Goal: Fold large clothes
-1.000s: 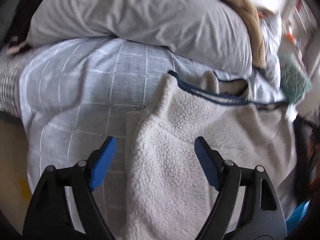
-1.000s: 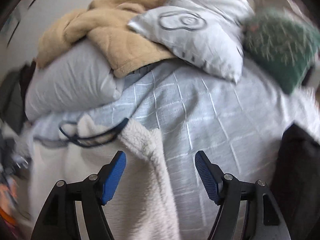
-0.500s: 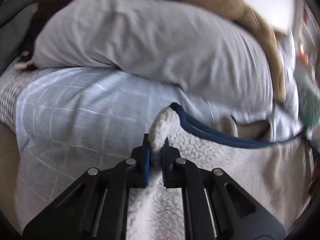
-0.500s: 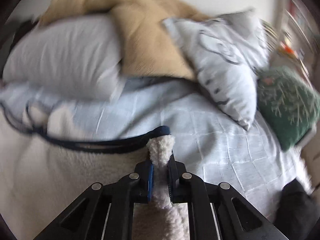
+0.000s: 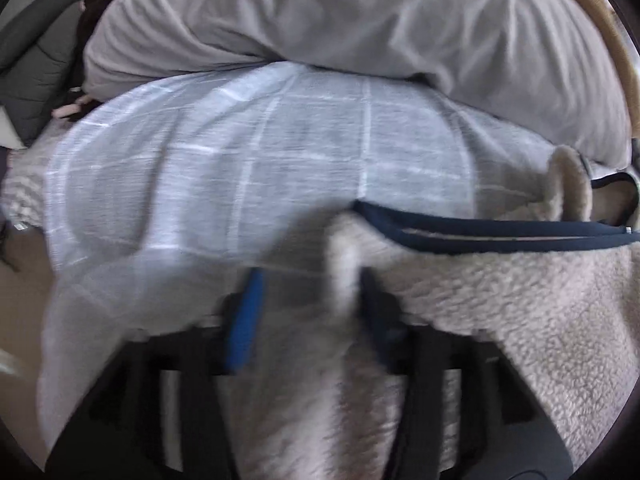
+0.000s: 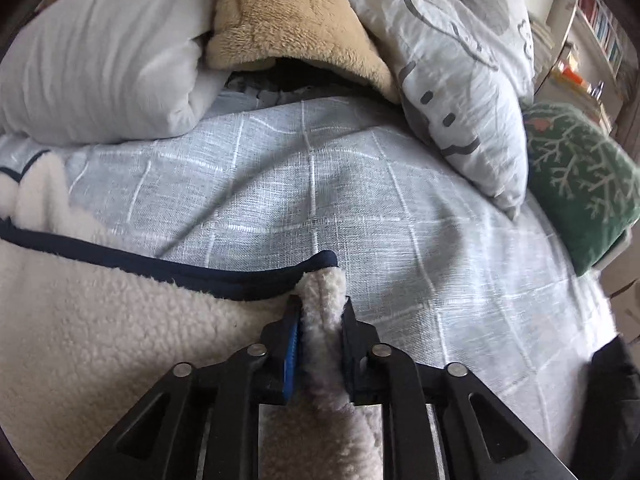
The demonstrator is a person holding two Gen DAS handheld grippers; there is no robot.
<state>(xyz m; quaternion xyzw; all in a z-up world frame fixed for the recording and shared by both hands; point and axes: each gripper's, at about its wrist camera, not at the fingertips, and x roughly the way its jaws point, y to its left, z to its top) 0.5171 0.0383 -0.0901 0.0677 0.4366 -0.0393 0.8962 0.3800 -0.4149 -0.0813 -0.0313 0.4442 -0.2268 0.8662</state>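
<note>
Fleece garment (image 6: 120,340), cream with navy trim (image 6: 168,270), lies spread on the bed's grey checked cover (image 6: 360,200), its trimmed edge running between the two grippers. Right hand-held gripper (image 6: 320,320): jaws just eased apart a little, fleece corner still pinched between them. Left hand-held gripper (image 5: 308,312), blurred: jaws just opened to about half, pads clear of the fleece fold between them. Judged: one fold being laid down and released; further folds remain. No readable brand, label or writing.
</note>
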